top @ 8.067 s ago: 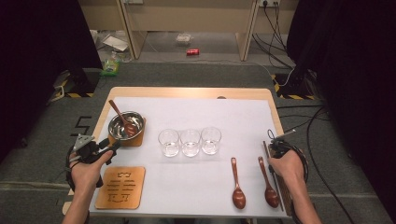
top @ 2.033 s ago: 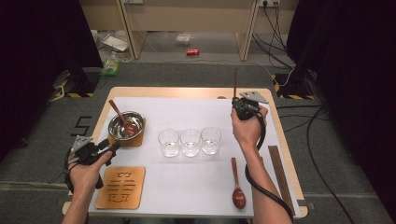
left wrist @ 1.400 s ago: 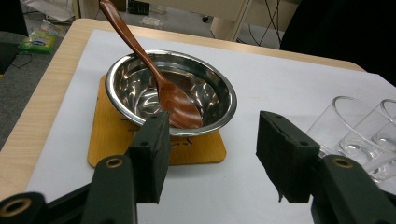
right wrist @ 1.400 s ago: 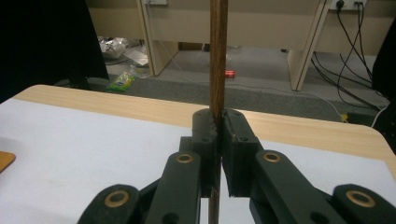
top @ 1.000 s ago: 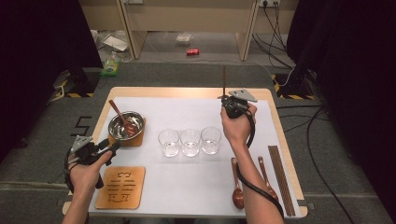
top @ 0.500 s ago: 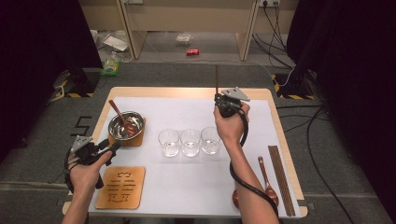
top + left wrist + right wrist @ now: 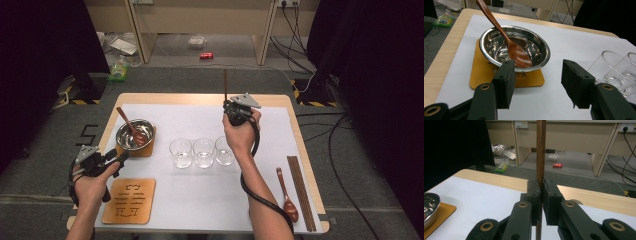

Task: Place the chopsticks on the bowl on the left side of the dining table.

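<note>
My right gripper (image 7: 228, 104) (image 7: 541, 187) is shut on a thin dark wooden chopstick (image 7: 225, 82) (image 7: 541, 150), which it holds upright above the far middle of the table, behind the glasses. Three clear glasses (image 7: 203, 152) stand in a row at the centre. A steel bowl (image 7: 121, 135) (image 7: 544, 50) with a wooden spoon (image 7: 131, 125) (image 7: 511, 47) in it sits on a wooden coaster (image 7: 480, 80) at the left. Just in front of that bowl my left gripper (image 7: 120, 157) (image 7: 537, 75) stands open, with nothing between its jaws.
A second wooden coaster (image 7: 129, 200) lies at the near left. At the near right lie a wooden spoon (image 7: 286, 196) and more chopsticks (image 7: 301, 192), partly beside my right forearm. Glasses (image 7: 614, 72) stand to the right in the left gripper view.
My right gripper has carried the upright chopstick a little to the left over the far side of the table. The left gripper has stayed by the bowl.
</note>
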Demonstrator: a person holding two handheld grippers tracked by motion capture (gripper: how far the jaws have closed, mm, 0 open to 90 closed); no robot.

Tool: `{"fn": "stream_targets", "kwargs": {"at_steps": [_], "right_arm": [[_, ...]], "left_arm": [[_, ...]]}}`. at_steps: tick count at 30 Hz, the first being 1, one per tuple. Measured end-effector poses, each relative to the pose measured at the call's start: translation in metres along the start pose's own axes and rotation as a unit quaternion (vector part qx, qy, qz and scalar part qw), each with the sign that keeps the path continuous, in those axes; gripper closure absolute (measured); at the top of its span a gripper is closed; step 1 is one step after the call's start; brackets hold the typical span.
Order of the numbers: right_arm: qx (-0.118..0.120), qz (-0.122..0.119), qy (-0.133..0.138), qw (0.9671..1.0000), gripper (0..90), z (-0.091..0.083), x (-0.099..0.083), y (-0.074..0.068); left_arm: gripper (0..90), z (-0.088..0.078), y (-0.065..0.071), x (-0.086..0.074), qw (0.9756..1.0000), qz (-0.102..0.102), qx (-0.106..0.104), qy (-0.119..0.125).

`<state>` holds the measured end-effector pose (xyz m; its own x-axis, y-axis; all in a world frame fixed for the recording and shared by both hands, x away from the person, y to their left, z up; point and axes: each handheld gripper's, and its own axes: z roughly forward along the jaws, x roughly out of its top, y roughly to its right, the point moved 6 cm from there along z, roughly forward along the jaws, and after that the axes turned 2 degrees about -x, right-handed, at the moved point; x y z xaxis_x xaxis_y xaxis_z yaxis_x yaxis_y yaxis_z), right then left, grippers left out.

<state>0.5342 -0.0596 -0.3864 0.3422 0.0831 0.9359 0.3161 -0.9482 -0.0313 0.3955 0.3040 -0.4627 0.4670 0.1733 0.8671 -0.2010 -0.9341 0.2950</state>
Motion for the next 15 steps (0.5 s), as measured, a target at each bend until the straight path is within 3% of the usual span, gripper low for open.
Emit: {"fn": "stream_targets", "kwargs": {"at_steps": [15], "right_arm": [[0.015, -0.002, 0.004, 0.9999, 84.6, 0.004, -0.001, -0.017]], "left_arm": [[44.4, 0.000, 0.000, 0.000, 1.0000, 0.001, -0.001, 0.000]]}}
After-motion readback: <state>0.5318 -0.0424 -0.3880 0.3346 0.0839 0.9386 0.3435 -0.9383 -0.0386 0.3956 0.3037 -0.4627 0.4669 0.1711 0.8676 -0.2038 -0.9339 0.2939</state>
